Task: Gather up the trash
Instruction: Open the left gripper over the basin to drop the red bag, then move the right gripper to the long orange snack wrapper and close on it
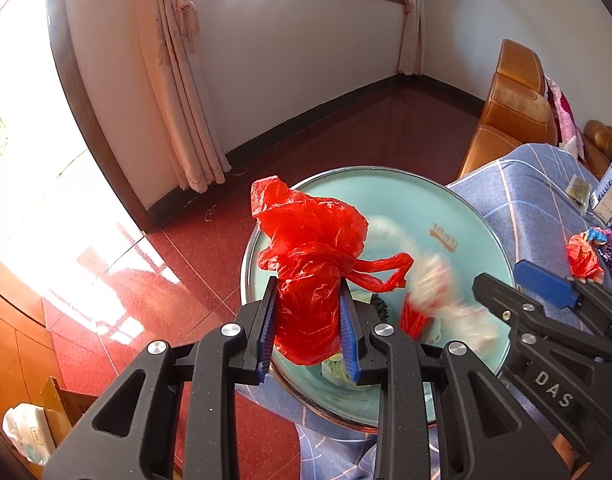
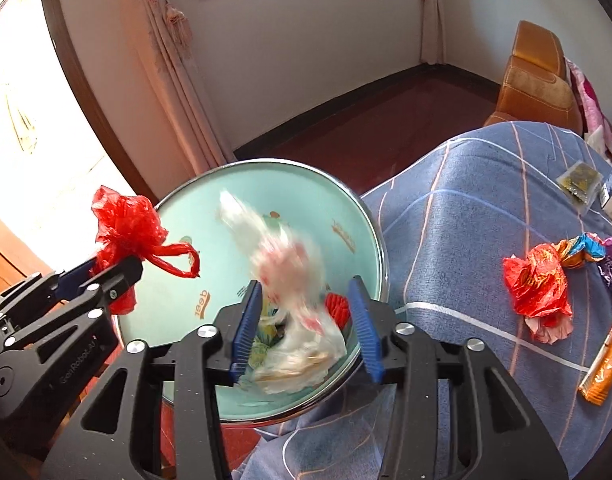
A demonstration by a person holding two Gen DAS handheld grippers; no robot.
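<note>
My left gripper (image 1: 308, 292) is shut on a knotted red plastic bag (image 1: 310, 240), held over the left rim of a round teal bin (image 1: 406, 208). From the right wrist view the same red bag (image 2: 126, 220) sticks out of the left gripper (image 2: 106, 268) at the bin's left edge. My right gripper (image 2: 306, 284) stands open over the bin (image 2: 178, 300). A blurred white plastic bag (image 2: 290, 264) hangs loose between its blue pads without touching them. In the bin lie a red piece (image 2: 338, 308) and greenish wrappers.
A blue checked cloth (image 2: 466, 220) covers the surface to the right. On it lie a crumpled red wrapper (image 2: 538, 284), colourful foil wrappers (image 2: 586, 248), an orange wrapper (image 2: 606, 360) and a small packet (image 2: 580, 180). An orange sofa (image 2: 534, 80) stands behind; red tiled floor (image 1: 166, 280) on the left.
</note>
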